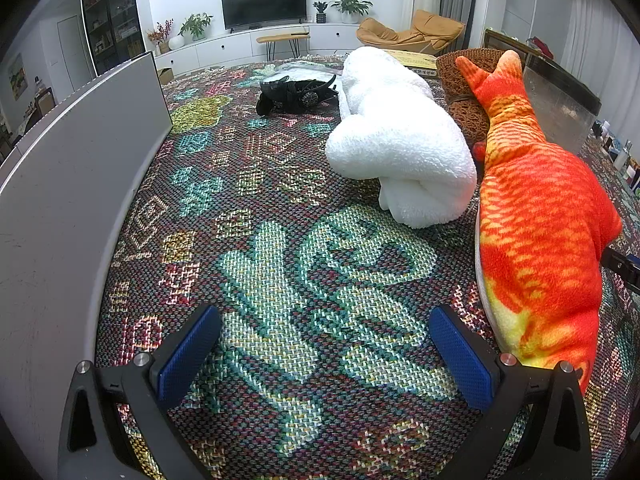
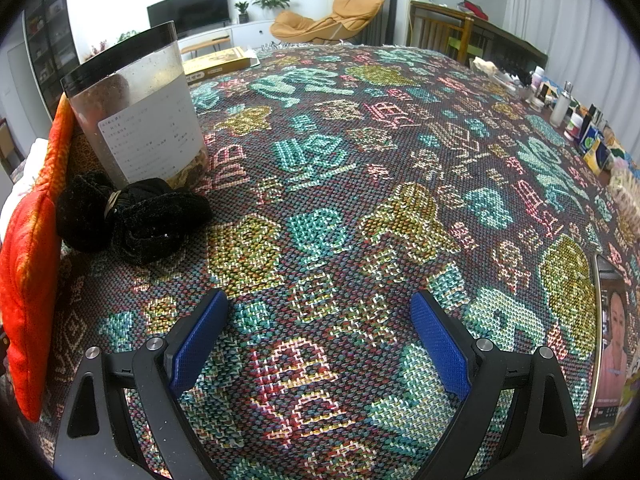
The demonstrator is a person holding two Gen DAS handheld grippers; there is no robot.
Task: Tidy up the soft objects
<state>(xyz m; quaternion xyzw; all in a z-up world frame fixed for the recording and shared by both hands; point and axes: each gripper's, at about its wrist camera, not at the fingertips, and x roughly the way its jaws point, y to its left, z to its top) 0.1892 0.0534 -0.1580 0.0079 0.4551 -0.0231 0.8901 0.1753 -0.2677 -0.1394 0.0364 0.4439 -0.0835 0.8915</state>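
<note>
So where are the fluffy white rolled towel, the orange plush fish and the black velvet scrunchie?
Fluffy white rolled towel [image 1: 394, 136], left wrist view, middle of the roll.
Orange plush fish [image 1: 540, 216], left wrist view, mid-body.
Black velvet scrunchie [image 2: 136, 216], right wrist view, centre folds.

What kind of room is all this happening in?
Most likely a home living room: a TV on a low white cabinet, a tan lounge chair and potted plants stand behind the cloth-covered table.

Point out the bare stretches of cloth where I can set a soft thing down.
Free: the cloth ahead of the left tool, bordered by the grey board, white towel and orange fish. Also the wide stretch ahead of the right tool, up to the bottles and phone. Crowded: around the jar and black velvet bundle.
</note>
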